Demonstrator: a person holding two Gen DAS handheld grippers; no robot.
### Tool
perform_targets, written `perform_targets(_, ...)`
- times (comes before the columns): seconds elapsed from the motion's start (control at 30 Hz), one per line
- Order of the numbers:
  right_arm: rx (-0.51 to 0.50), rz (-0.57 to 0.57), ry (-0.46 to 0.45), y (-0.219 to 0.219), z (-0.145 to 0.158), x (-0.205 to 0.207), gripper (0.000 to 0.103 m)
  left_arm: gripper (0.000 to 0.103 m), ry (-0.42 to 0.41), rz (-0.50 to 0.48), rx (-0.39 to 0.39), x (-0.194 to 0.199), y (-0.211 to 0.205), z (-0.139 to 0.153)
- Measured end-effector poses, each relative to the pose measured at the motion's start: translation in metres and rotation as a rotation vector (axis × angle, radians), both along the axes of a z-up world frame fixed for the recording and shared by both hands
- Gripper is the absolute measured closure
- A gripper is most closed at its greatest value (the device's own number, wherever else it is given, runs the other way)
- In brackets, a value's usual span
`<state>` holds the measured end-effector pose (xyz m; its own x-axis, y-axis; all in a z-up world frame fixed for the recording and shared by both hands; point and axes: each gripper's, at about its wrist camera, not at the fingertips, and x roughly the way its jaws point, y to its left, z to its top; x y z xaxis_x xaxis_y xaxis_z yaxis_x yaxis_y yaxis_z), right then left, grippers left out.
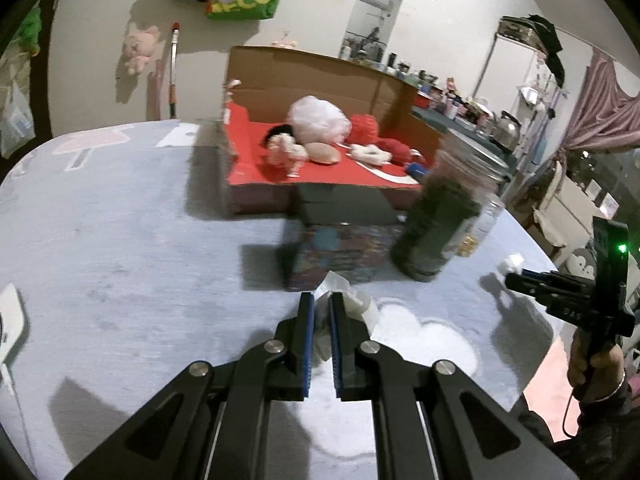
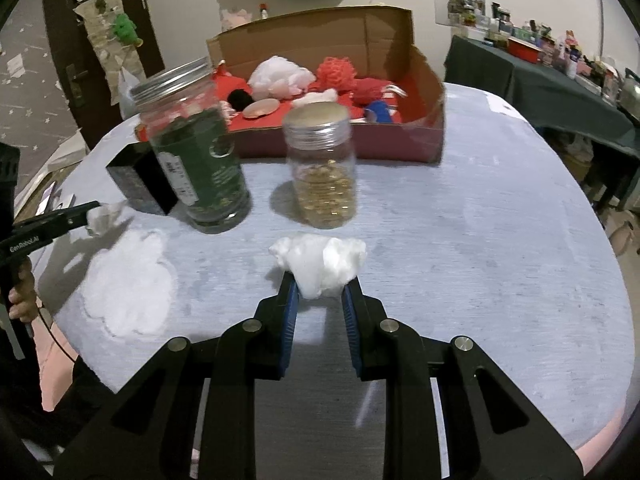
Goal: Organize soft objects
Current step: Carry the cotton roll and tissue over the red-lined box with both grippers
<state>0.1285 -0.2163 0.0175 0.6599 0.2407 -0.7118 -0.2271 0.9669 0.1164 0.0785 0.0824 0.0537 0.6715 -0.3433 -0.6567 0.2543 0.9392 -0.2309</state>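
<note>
Two clear plastic jars with silver lids stand on the table: one tall green-labelled jar (image 2: 196, 152), one shorter jar of golden pieces (image 2: 324, 168). One open red-lined cardboard box (image 2: 424, 80), one black rectangular box (image 2: 140, 184), two white cotton tufts (image 2: 320, 260) (image 2: 102, 218).

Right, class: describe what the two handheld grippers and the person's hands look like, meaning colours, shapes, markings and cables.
Left gripper and right gripper: black linkage arms with silver pivot bolts and blue ribbed pads. From the side, the left gripper's body reads "GenRobot.AI" in white, and a thin black cable hangs beneath. The right gripper's rear shows a green light. The right hand is bare, with a thin bangle and dark sleeve.
</note>
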Motion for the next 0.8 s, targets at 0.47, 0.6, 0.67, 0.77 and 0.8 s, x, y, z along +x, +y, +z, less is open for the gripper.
perform_targets(0.47,-0.085,-0.051,0.015,-0.023,0.006,0.022,0.082,0.095,-0.008,0.028,0.026,0.028,0.031,0.006)
perform_targets(0.6,-0.113,-0.053,0.014,-0.027,0.01,0.033,0.082,0.095,-0.008,0.004,0.025,0.038,0.03,0.009)
perform_targets(0.67,-0.132,-0.049,0.011,-0.028,0.012,0.039,0.082,0.095,-0.009,-0.008,0.032,0.044,0.03,0.011)
perform_targets(0.77,-0.17,-0.038,0.009,-0.027,0.015,0.047,0.082,0.095,-0.012,-0.028,0.041,0.052,0.028,0.016)
perform_targets(0.8,-0.183,-0.032,0.006,-0.026,0.016,0.05,0.082,0.095,-0.013,-0.033,0.047,0.055,0.027,0.018)
